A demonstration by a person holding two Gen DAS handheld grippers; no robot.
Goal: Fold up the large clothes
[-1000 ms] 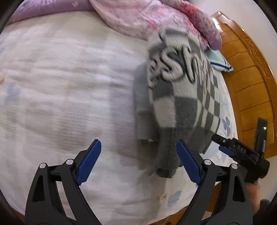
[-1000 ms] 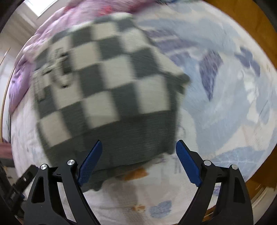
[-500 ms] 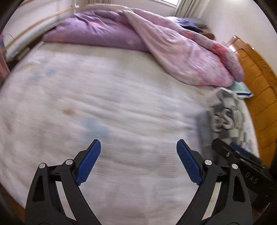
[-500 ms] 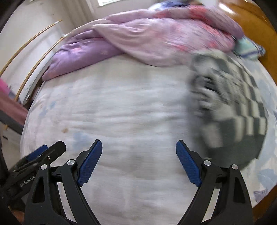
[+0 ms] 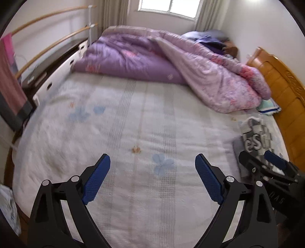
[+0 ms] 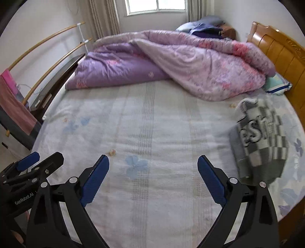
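Daylight from the window (image 6: 156, 6) falls across a wide bed (image 6: 144, 133) covered with a pale flower-print sheet, a purple-and-pink quilt (image 6: 171, 64) heaped along its far side and a wooden headboard (image 6: 282, 57) at the right. A folded grey-and-white checkered sweater (image 6: 261, 137) lies on the sheet near the headboard side, just short of a small teal pillow (image 6: 276, 84); in the left wrist view the same bundle (image 5: 255, 137) sits partly behind the right claw's body. Its long axis runs roughly from the near edge of the bed toward the quilt, with the lettered front facing up and the collar end apparently pointing to the quilt, though blur leaves that uncertain. The left claw (image 5: 152, 179) and the right claw (image 6: 153, 180) both hover over the bare middle of the sheet with fingers spread wide and nothing between them. The fold looks essentially finished, so the step in hand is likely clearing away or reaching for another garment. To do that well, I would keep both claws raised off the sheet so they do not drag it, stay wide of the bundle so its layers are not disturbed, and only tidy an edge if one is seen to have slipped.
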